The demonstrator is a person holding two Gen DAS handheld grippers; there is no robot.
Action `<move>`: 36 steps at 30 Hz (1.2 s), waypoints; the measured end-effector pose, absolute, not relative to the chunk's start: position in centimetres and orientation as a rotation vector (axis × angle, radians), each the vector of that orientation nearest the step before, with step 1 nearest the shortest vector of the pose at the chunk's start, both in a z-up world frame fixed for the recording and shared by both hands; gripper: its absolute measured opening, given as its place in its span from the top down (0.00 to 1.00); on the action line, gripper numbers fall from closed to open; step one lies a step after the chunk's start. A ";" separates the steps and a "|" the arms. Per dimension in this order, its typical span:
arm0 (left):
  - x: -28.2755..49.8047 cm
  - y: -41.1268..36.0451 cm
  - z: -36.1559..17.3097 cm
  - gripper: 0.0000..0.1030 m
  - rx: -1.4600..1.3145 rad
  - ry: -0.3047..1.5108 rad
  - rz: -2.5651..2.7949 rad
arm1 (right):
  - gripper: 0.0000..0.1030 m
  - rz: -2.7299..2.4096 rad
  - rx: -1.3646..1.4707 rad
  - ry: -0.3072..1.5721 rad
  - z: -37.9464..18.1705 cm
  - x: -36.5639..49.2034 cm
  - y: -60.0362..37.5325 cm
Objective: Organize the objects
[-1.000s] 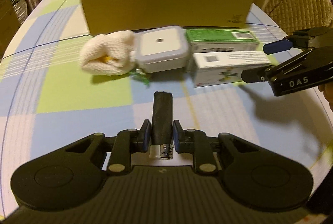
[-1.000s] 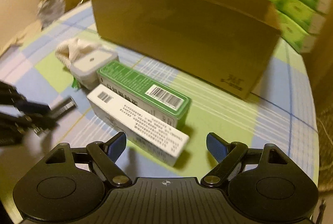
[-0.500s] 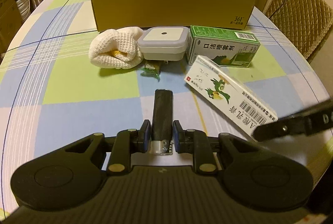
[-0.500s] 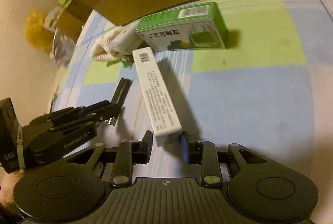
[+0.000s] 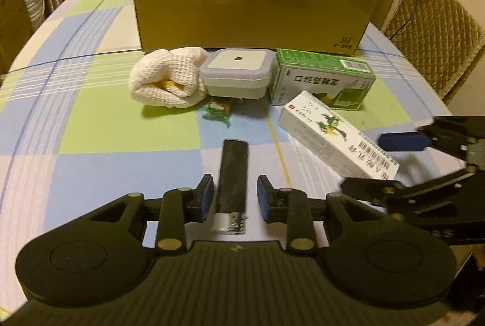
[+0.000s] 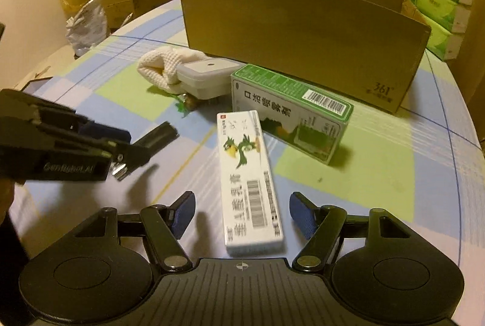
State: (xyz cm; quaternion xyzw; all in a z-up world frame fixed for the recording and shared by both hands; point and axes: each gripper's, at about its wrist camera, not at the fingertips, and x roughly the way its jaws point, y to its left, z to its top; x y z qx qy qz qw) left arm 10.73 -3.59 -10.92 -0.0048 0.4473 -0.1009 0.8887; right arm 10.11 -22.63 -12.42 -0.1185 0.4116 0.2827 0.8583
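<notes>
while i watch both wrist feeds, the checked tablecloth (image 5: 121, 120) carries everything, so i go from its left side. furthest left lies a bunched white knit cloth (image 5: 168, 83), touching the grey-lidded square container (image 5: 238, 77) beside it. a small green wrapper (image 5: 217, 109) sits just in front of where those 2 meet. nearer my camera, the black lighter (image 5: 232, 179) lies flat between the fingers of my left gripper (image 5: 233, 198), metal end toward me; the jaws stand spread, with a gap on each side of it (nothing is pinched). further right, the green box (image 5: 322, 79) stands beside the container, and the long white box (image 6: 247, 174) lies in front of it, one end close to the green box. my right gripper (image 6: 241, 215) straddles the near end of that white box, its blue pads (image 6: 303, 218) spread wide and clear of both sides. behind the whole row stands the open cardboard box (image 5: 251, 8). a quilted chair (image 5: 433, 35) shows at the far right.
</notes>
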 end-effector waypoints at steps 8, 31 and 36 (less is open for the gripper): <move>11.0 -4.8 -11.7 0.76 0.095 0.909 -0.196 | 0.49 0.595 -0.272 0.846 -12.8 11.2 -21.8; 7.9 -5.4 -6.9 0.83 0.031 0.894 -0.215 | 0.66 0.466 -0.097 0.883 -8.1 6.7 -24.3; 7.0 -5.6 -5.3 0.83 0.032 0.886 -0.220 | 0.66 0.447 -0.091 0.870 -6.7 5.7 -24.5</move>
